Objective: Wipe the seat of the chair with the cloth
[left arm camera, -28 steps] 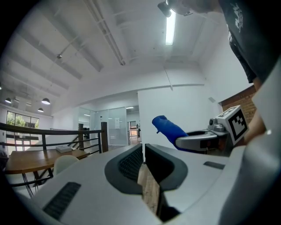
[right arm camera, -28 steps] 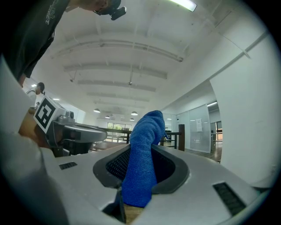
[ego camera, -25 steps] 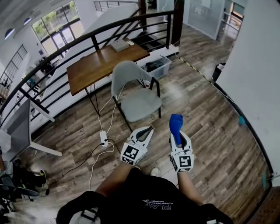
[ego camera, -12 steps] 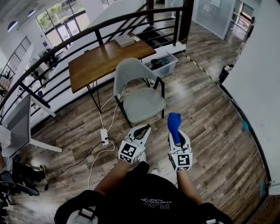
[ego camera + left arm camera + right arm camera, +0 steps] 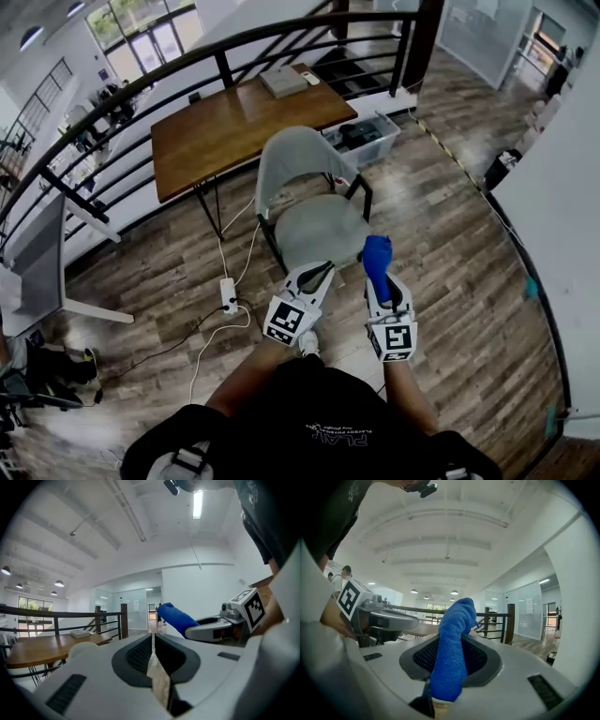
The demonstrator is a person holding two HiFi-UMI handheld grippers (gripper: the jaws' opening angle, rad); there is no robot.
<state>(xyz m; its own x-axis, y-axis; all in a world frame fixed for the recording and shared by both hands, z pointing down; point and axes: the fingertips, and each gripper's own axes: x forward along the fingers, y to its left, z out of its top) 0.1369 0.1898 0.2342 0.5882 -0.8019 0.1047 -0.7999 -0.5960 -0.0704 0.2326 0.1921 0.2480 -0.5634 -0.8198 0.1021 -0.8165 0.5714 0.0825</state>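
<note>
A grey chair stands on the wood floor in front of me, its seat bare, its back toward the brown table. My right gripper is shut on a blue cloth that sticks up out of the jaws, at the seat's near right edge; the cloth fills the jaws in the right gripper view. My left gripper is shut with nothing in it, just short of the seat's front edge. The left gripper view shows its jaws closed and the cloth to the right.
A white power strip with cables lies on the floor left of the chair. A clear storage box sits behind the chair by the black railing. A white wall runs along the right. A grey box rests on the table.
The chair has come closer in the head view. Both grippers have moved forward toward the seat's front edge, the cloth still held in the right one.
</note>
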